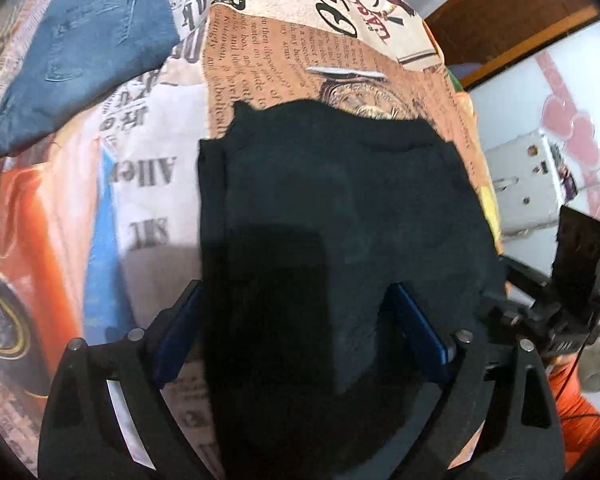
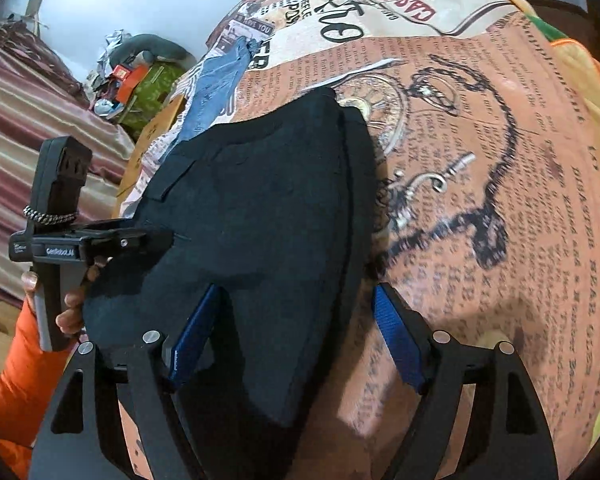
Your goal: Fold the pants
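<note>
Our left tongs (image 1: pixel 300 328) and right tongs (image 2: pixel 296 336) gape wide, gripping nothing, over the folded black pants (image 1: pixel 332 208). We press the fold flat, edges squared, near the bed's (image 1: pixel 284 64) right edge.

The left hand-held gripper (image 1: pixel 300 332) is seen pointed steeply downward, its two black arms spread apart and the blue pads (image 1: pixel 418 332) set well apart from each other; nothing is pressed between them. The right hand-held gripper (image 2: pixel 300 336) is likewise tilted downward, its blue-padded fingers (image 2: pixel 396 340) held wide with no pinch made. In the right wrist view, the left hand (image 2: pixel 66 312) is seen wrapped around a black handle at the lower left, fingertips curled over its edge, with an orange sleeve (image 2: pixel 16 392) covering the forearm. An orange sleeve is also glimpsed at the lower right of the left wrist view.
</note>
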Tool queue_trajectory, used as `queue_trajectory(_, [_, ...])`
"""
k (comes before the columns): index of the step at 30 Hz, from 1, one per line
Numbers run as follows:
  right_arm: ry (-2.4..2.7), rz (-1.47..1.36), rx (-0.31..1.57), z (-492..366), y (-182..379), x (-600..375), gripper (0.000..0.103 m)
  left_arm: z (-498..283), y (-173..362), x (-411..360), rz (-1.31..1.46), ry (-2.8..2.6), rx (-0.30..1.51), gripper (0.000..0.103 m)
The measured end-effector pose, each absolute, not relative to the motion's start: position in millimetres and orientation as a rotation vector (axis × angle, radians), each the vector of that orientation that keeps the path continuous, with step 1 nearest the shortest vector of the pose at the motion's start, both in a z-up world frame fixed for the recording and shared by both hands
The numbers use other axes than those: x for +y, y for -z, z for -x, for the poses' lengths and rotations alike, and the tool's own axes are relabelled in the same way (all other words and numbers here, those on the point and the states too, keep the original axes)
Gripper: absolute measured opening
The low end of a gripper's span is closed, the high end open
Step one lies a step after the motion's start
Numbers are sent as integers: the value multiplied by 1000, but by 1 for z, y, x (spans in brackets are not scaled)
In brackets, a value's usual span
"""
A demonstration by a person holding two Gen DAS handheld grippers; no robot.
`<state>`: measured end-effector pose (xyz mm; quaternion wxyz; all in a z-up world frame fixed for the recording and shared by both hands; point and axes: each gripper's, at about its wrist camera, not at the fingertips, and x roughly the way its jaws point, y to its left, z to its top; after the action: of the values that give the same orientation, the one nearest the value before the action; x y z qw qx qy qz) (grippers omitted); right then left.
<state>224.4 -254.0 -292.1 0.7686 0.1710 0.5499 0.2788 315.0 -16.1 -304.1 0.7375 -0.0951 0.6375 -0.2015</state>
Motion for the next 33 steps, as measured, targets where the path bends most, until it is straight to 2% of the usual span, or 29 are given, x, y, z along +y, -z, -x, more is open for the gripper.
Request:
queue_trajectory(4, [-640,-369,1198,-232,291,-246,74,-322,304,-27,191,444,1394,90])
queue_trajectory(5, [-643,-374,1202,-234,292,-245,74,-323,303,-28,183,441,1391,87])
queue_trajectory(7, [-646,-368,1199,-236,291,-242,67,-323,301,-25,191,428,1381,78])
queue_trajectory(9, [-644,-364,1191,-235,288,-241,58,-325,300,-20,220,381,1368,60])
queue_trajectory(12, [-635,-344,1180,-235,283,-240,46,-323,298,-12,257,365,1360,48])
queue_trajectory(17, [-623,-334,1143,-234,270,-243,25,-312,286,-20,179,340,1313,37])
queue_trajectory(21, [-638,-307,1117,-232,257,-239,23,-300,269,-28,116,334,1259,27])
queue_trajectory(33, [-698,-210,938,-235,189,-203,19,-272,189,-3,50,278,1016,25])
